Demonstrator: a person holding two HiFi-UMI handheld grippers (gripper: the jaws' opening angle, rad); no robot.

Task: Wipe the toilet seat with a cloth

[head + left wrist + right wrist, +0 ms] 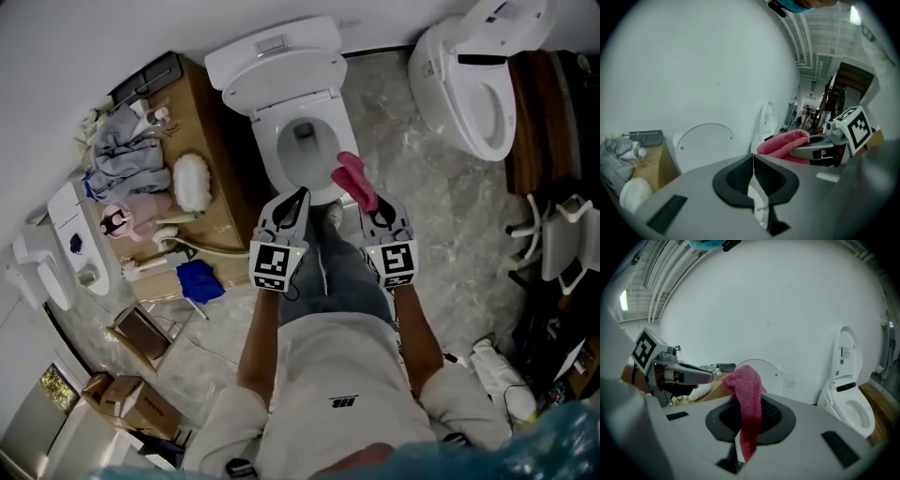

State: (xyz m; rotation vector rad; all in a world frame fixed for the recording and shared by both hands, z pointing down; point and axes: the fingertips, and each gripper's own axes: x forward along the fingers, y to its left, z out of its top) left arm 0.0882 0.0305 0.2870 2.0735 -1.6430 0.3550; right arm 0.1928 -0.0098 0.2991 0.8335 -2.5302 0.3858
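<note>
Pink cloth [354,178] clamped in right claw [373,201], over toilet seat [268,142] front | left claw [301,195] closed, empty

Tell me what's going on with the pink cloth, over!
Left gripper shut, empty. Right gripper shut on pink cloth. Cloth by toilet seat front, contact unclear. Nothing blocking the seat.

We find no legible text in any view. The square markers [272,265] on the left gripper [302,195] and right gripper [367,204] carry coded black-and-white patterns, not characters. A small dark logo [344,401] on the person's shirt [319,366] and a label [844,352] on the raised toilet lid [849,339] are too small to read.
</note>
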